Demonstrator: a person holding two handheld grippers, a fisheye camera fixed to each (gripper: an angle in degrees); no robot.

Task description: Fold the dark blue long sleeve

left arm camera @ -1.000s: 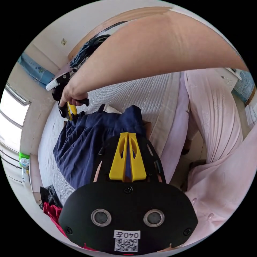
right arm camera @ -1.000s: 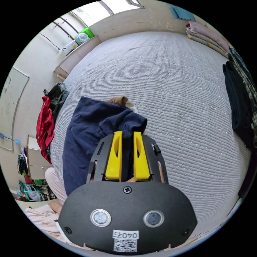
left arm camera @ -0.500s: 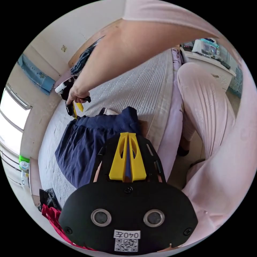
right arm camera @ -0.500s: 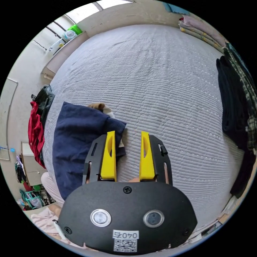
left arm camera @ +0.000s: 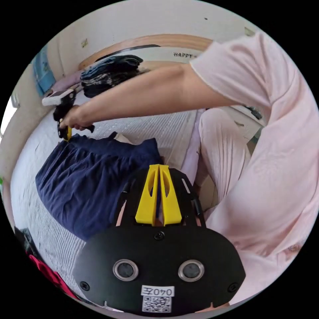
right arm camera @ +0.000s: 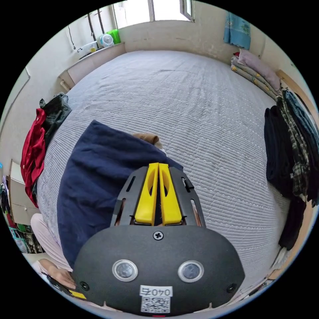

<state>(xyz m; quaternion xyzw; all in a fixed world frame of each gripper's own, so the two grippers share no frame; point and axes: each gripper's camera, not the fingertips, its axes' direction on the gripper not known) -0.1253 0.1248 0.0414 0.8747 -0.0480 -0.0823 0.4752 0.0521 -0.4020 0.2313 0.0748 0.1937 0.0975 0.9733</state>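
Both fingers (right arm camera: 159,167) pinch the sleeve (right arm camera: 99,166).

right gripper (right arm camera: 159,166): yellow jaws closed on dark blue long sleeve (right arm camera: 99,179) (edge nearest camera) | garment on grey quilted bed (right arm camera: 206,109) | red clothing (right arm camera: 33,149) at bed's edge

Bright daylight from window (right arm camera: 159,8) far ahead of the right tool, slightly blown out. Soft shadows on bed (right arm camera: 199,99). Heavy fisheye bending at edges, focus sharp.
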